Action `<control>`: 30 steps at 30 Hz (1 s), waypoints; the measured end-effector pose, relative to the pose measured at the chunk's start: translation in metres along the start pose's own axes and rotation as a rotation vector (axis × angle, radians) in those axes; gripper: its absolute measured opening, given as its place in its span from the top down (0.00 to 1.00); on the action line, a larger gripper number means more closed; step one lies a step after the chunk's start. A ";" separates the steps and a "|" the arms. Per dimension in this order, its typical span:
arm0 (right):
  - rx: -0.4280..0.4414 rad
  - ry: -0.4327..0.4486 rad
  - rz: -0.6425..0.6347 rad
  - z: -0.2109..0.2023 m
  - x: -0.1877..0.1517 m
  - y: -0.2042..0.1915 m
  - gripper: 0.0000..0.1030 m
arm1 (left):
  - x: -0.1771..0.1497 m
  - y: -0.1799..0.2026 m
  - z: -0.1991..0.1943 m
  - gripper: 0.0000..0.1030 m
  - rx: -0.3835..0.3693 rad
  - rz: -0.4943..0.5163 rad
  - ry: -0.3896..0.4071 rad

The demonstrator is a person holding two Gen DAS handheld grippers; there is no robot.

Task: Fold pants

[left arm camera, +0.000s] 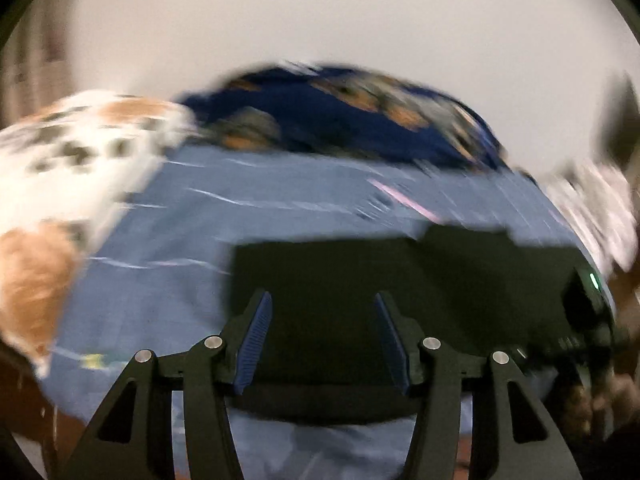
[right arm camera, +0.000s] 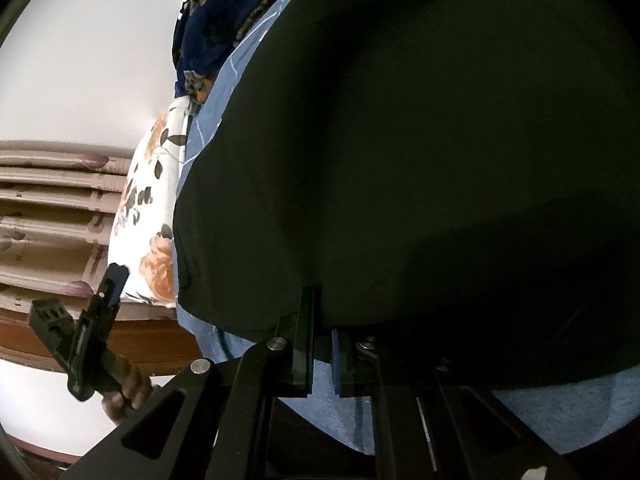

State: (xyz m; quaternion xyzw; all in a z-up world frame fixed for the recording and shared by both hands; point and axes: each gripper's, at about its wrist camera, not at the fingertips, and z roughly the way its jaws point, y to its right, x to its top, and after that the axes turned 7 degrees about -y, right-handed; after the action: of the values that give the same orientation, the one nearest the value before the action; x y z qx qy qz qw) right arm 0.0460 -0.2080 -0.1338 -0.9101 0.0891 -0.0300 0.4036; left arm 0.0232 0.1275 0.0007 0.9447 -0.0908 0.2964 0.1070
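Note:
The black pants lie folded on a blue bedsheet; in the blurred left wrist view the pants are a dark slab right of centre. My left gripper hovers over their near part, open, with nothing pressed between its blue pads. In the right wrist view that left gripper is lifted off to the left, held by a hand. My right gripper sits at the pants' near edge, its fingers nearly together with the hem caught between them. It appears at the right in the left wrist view.
A white pillow with orange flowers lies at the left of the bed, and a navy floral cloth at the far side. Moulded brown wooden furniture stands beyond the bed's edge. A pale wall is behind.

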 end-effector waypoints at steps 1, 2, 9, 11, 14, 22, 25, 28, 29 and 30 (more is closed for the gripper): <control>0.004 0.002 0.002 0.000 -0.001 0.000 0.92 | -0.002 0.011 0.011 0.48 -0.024 0.033 -0.039; 0.009 0.002 0.003 -0.001 -0.001 0.002 0.92 | -0.007 0.025 0.029 0.48 -0.051 0.070 -0.102; 0.073 0.001 0.019 -0.002 -0.001 0.008 0.92 | -0.039 0.038 0.073 0.54 -0.113 0.036 -0.249; 0.097 -0.003 0.027 -0.006 0.001 0.012 0.91 | -0.041 0.043 0.072 0.54 -0.085 0.080 -0.247; 0.126 0.050 0.041 -0.032 0.009 0.027 0.88 | -0.039 0.044 0.074 0.54 -0.075 0.095 -0.251; 0.137 0.412 0.247 -0.173 0.042 0.161 0.93 | -0.044 0.043 0.076 0.54 -0.066 0.093 -0.258; 0.130 0.536 0.285 -0.221 0.051 0.208 1.00 | -0.044 0.042 0.077 0.54 -0.069 0.084 -0.259; 0.133 0.568 0.281 -0.243 0.064 0.227 1.00 | -0.045 0.042 0.077 0.54 -0.070 0.083 -0.254; 0.117 0.565 0.272 -0.245 0.068 0.225 1.00 | -0.045 0.042 0.076 0.54 -0.070 0.084 -0.252; 0.109 0.561 0.265 -0.245 0.072 0.223 1.00 | -0.045 0.042 0.076 0.54 -0.069 0.086 -0.250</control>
State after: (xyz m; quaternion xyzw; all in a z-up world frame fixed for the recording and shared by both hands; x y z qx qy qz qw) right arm 0.0545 -0.5474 -0.1353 -0.8237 0.3133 -0.2318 0.4118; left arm 0.0182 0.0726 -0.0804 0.9653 -0.1541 0.1773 0.1142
